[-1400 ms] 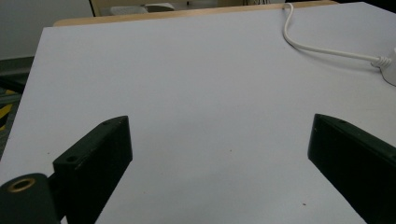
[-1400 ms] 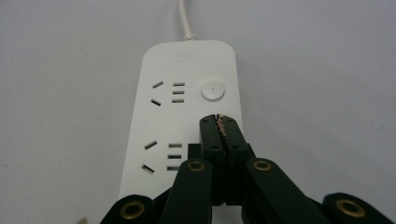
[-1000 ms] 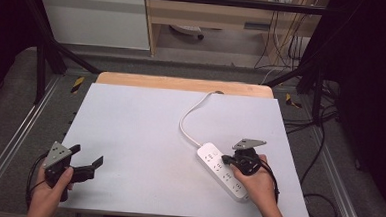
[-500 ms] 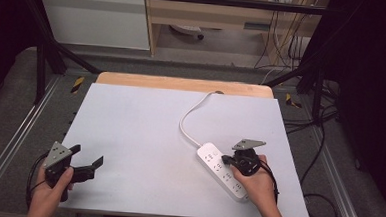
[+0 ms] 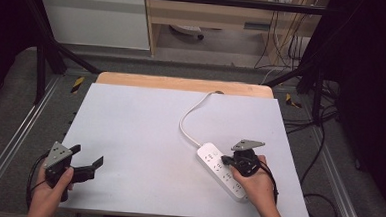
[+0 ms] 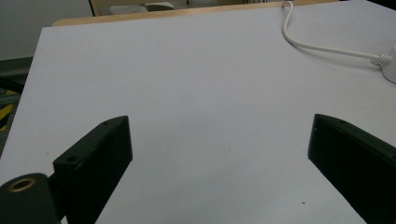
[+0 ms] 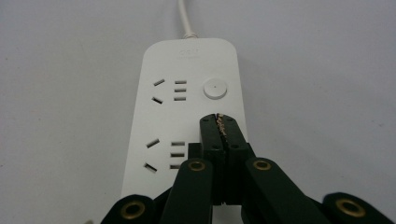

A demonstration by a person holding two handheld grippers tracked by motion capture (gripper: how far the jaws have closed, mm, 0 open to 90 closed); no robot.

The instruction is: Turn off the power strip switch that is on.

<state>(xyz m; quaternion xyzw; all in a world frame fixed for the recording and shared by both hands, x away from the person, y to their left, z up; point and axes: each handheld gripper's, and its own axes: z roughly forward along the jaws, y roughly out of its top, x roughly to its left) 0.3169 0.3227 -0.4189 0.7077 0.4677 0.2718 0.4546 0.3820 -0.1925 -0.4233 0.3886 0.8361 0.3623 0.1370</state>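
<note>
A white power strip (image 5: 222, 171) is laid flat and diagonally on the right part of the white surface (image 5: 139, 131). Socket rows and a round button (image 7: 214, 88) are seen on top; its white cord (image 5: 193, 119) curves away toward the far edge.

No readable text; power strip (image 7: 187, 112) embossing too faint

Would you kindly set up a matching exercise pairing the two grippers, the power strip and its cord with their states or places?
1. left gripper
2. right gripper
3. power strip
4. cord

A. curves toward the table's far edge
B. jaws shut, tips over the strip
C. jaws wide apart over bare table
D. lies flat, white, under a gripper

Pairs: 1-C, 2-B, 3-D, 4-A
</note>
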